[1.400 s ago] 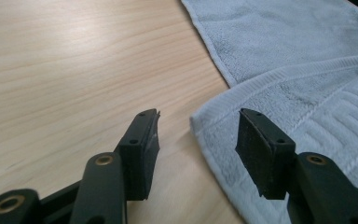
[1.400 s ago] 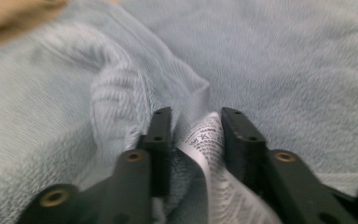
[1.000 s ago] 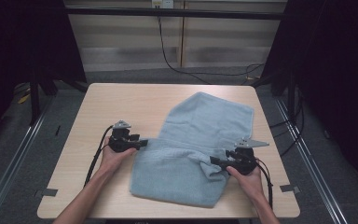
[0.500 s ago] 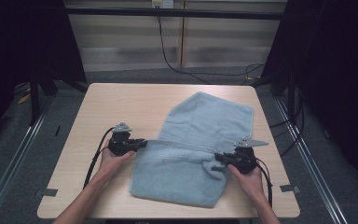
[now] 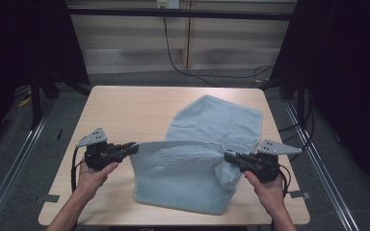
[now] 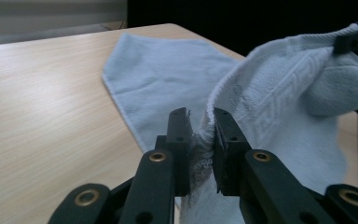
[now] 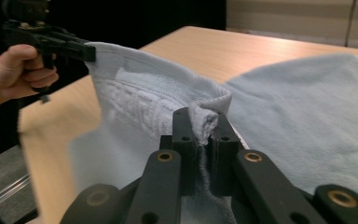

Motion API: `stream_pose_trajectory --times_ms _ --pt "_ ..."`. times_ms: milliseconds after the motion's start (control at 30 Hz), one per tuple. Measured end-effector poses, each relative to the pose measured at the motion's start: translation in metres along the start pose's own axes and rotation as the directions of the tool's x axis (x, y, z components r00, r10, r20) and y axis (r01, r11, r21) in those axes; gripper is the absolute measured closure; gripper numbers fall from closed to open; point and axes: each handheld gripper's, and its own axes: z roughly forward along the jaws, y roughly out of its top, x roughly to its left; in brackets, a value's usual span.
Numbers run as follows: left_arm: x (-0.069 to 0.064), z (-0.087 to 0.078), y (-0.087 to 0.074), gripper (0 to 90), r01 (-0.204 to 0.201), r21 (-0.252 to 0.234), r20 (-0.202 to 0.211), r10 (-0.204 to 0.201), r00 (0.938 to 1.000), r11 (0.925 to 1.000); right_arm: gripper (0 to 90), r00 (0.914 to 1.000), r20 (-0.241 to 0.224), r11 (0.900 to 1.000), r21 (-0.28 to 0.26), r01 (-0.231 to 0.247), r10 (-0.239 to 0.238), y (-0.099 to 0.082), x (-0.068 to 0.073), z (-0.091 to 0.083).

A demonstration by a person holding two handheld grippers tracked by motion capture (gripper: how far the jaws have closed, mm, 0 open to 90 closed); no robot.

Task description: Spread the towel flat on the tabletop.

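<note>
Writing or labels cannot be read anywhere on the pale blue towel (image 5: 192,154), which has a woven border pattern. Left gripper (image 5: 130,147) and right gripper (image 5: 229,156) each have their jaws closed tight on its near edge, held stretched above the desk (image 5: 125,110), while the far part lies flat.

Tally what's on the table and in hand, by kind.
Light blue terry towel: 1
Black two-jaw grippers: 2, the left gripper and the right gripper, each shut on a towel corner
Light wooden table: 1
Total: 4
</note>
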Motion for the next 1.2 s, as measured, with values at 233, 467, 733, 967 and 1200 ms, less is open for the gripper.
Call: stream_pose_trajectory --times_ms 233,467,733,967,1200 --pt "-0.024 -0.021 -0.027 78.5 0.002 0.043 0.067 -0.005 0.9977 0.9991 82.4 0.9989 -0.04 0.9997 0.008 0.025 -0.025 -0.018 0.032 -0.026" --pt "-0.042 -0.042 -0.07 76.7 -0.005 0.152 0.114 -0.013 0.9934 0.9883 79.2 0.9981 -0.061 0.9958 0.091 -0.003 0.009 -0.064 0.05 -0.047" --pt "-0.044 -0.055 -0.06 62.9 -0.01 0.094 0.157 -0.005 0.9876 0.9955 61.7 0.9911 -0.132 0.9946 0.103 -0.001 0.015 -0.068 0.058 -0.058" --pt "-0.029 -0.031 -0.041 61.3 -0.037 0.109 0.157 0.019 0.9874 0.9933 60.0 0.9927 -0.12 0.9966 0.083 -0.003 0.013 -0.053 0.051 -0.052" --pt "0.005 0.046 -0.037 62.8 -0.008 0.242 0.079 -0.012 0.9968 0.9701 57.5 0.9957 -0.091 0.9797 0.201 0.003 0.016 -0.045 0.019 0.009"
